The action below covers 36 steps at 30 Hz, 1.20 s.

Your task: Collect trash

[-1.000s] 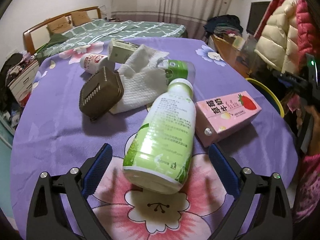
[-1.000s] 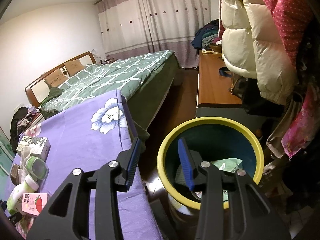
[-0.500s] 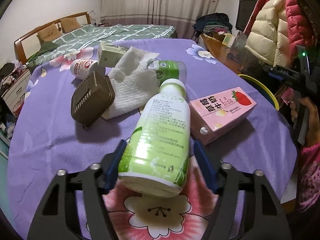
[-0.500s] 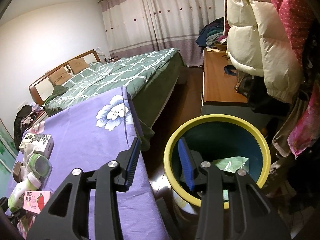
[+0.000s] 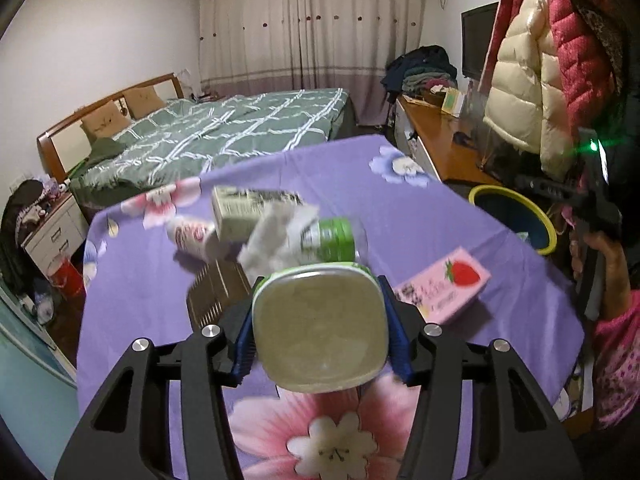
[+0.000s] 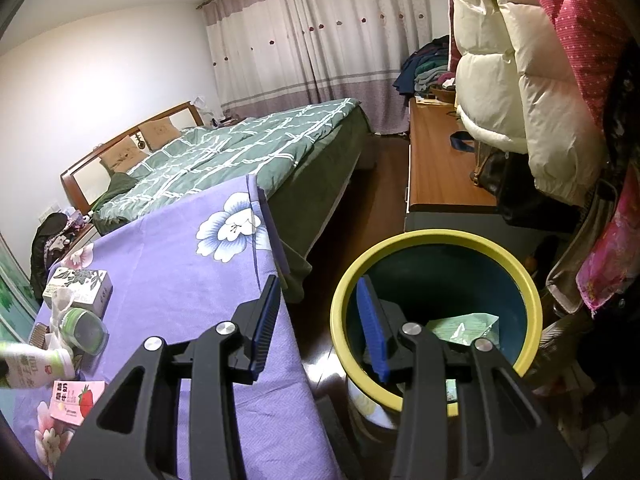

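Bottle (image 5: 320, 328) sits squeezed in our left gripper (image 5: 318, 334), lifted off the purple table (image 5: 400, 216), its bottom facing us. In the right view, our right gripper (image 6: 320, 324) is partly spread with nothing in it, above the yellow-rimmed bin (image 6: 532, 300).

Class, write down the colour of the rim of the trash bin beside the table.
Yellow, around a dark teal inside; the trash bin rim shows best in the right wrist view.
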Available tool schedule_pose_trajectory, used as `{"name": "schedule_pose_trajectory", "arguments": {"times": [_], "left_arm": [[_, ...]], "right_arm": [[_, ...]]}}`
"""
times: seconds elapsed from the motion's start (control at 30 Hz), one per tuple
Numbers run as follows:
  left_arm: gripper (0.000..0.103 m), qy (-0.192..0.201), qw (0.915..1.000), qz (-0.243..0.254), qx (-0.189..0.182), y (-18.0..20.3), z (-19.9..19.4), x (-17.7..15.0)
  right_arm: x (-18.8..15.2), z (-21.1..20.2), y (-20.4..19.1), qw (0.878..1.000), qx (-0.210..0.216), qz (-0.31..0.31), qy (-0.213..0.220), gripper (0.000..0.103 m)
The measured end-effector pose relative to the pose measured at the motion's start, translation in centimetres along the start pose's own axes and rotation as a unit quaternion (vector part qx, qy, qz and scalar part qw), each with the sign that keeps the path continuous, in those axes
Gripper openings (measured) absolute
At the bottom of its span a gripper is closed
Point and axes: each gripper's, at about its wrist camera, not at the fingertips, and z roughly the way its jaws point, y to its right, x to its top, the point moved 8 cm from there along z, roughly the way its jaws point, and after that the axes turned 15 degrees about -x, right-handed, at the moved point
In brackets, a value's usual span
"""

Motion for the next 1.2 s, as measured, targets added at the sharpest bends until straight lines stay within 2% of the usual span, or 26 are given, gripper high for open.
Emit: {"name": "schedule_pose_trajectory", "arguments": {"times": [0.4, 0.73, 0.97, 1.2], "left_arm": [[0.053, 0.033, 0.9986, -0.039, 0.015, -2.4, 2.7, 5.1], [0.053, 0.048, 0.9971, -0.054, 0.027, -3.6, 5.1, 7.2], [0.053, 0.047, 0.9976, -0.046, 0.022, -2.6, 4.8, 8.5], [0.053, 0.053, 0.9982, -0.029, 0.008, 0.4, 4.2, 10.6]], "right_arm": [[0.0, 0.0, 0.6, 1.000, -0.002, 0.006, -0.001, 0.038], [-0.2, 0.6, 1.0, 1.000, -0.001, 0.007, -0.008, 0.038], [-0.1, 0.5, 1.5, 1.000, 0.000, 0.014, -0.004, 0.038], [-0.1, 0.4, 2.5, 1.000, 0.003, 0.022, -0.004, 0.038]]}}
